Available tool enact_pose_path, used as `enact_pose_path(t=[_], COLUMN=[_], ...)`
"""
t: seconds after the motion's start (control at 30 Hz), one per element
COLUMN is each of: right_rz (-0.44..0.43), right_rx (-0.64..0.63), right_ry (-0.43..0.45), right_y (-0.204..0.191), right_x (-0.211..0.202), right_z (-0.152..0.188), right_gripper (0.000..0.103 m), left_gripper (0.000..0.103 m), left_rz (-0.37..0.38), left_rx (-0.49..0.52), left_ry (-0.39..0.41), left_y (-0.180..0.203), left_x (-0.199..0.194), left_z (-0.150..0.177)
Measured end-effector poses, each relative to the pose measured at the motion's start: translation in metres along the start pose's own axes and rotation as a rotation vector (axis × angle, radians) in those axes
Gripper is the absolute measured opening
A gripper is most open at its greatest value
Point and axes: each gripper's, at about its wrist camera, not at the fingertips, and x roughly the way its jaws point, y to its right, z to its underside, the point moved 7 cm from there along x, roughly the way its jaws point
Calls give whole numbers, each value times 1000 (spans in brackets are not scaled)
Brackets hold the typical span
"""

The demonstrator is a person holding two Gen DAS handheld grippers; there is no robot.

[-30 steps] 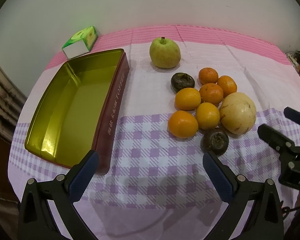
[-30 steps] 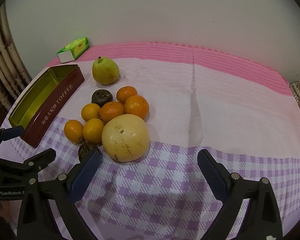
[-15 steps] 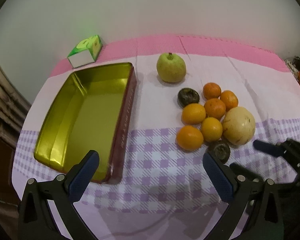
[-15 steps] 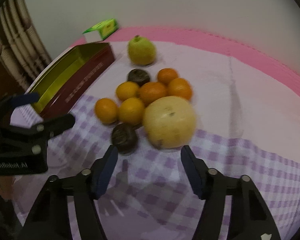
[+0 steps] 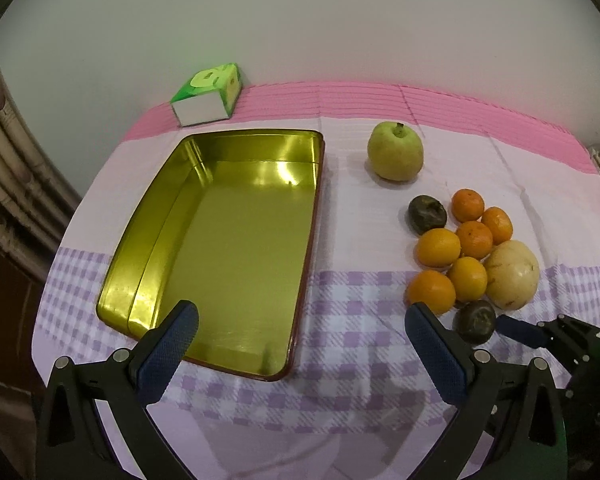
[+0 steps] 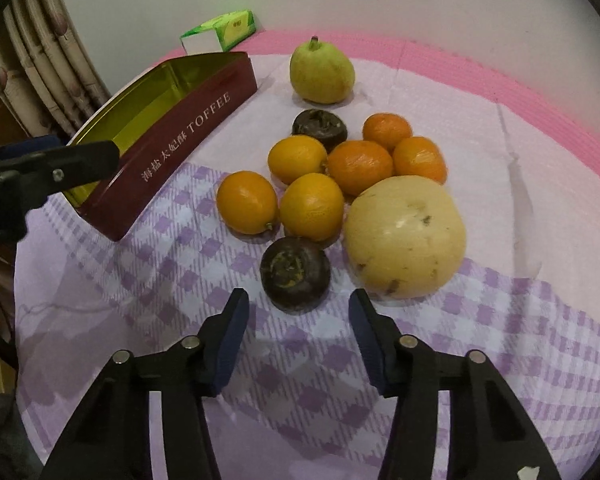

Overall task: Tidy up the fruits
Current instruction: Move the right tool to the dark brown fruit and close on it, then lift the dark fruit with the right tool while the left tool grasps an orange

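A cluster of fruit lies on the checked tablecloth: several oranges (image 6: pixel 312 206), a large pale yellow melon (image 6: pixel 406 236), two dark purple fruits (image 6: pixel 295 273) (image 6: pixel 319 128) and a green pear (image 6: pixel 322 74). An empty gold toffee tin (image 5: pixel 236 240) with red sides stands to their left. My right gripper (image 6: pixel 298 308) is open, its fingertips just short of the near dark fruit, not touching it. My left gripper (image 5: pixel 300 328) is open and empty above the tin's near right corner. The fruit cluster also shows in the left wrist view (image 5: pixel 468 256).
A green and white tissue pack (image 5: pixel 208 94) lies at the table's back left by the wall. A curtain (image 6: pixel 48 60) hangs at the left. The left gripper shows in the right wrist view (image 6: pixel 40 172), beside the tin's near end.
My right gripper has moved in low toward the near dark fruit and narrowed its opening. My left gripper has moved left and higher, over the tin.
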Motion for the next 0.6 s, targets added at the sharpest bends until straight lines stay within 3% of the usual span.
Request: enact_pose_path(t=[0.27, 0.43, 0.6], right_rz=[11, 19, 19], right_rx=[9, 6, -3], right_ry=[11, 19, 19], right_y=[-2, -2, -2], right_x=[6, 9, 10], right_z=[-7, -12, -15], right_gripper=[46, 37, 36], left_gripper=[102, 102, 102], left_rz=[11, 11, 13], left_rx=[-4, -4, 7], left_ry=[-11, -18, -21], left_y=[1, 2, 6], left_x=[4, 5, 5], left_z=[1, 2, 4])
